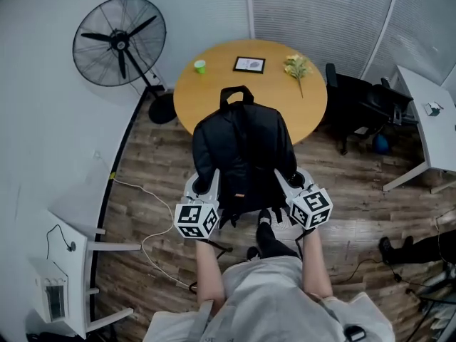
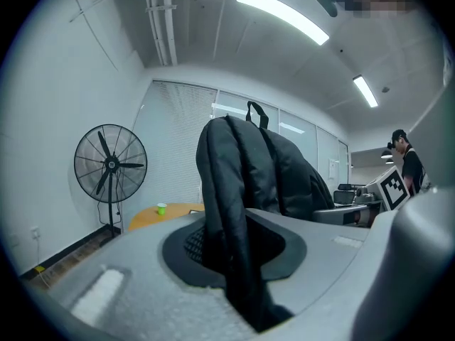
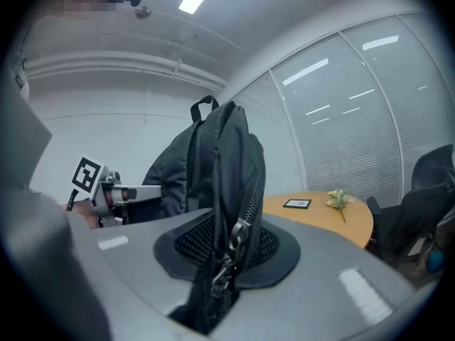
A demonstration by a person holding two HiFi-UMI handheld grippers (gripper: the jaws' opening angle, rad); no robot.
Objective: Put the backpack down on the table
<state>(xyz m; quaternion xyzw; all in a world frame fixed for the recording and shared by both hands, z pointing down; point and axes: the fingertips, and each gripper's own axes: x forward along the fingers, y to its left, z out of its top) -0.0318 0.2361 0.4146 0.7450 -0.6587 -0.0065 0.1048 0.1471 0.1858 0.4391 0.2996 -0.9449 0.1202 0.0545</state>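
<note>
A black backpack hangs in the air between my two grippers, its top handle over the near edge of the round wooden table. My left gripper is shut on the fabric of the backpack's left side. My right gripper is shut on its right side at the zipper seam. In the left gripper view the table shows beyond the bag; in the right gripper view the table lies just behind it.
On the table sit a small green cup, a framed picture and a sprig of flowers. A standing fan is at the left, black office chairs at the right, a white desk beyond them. A cable runs over the wooden floor.
</note>
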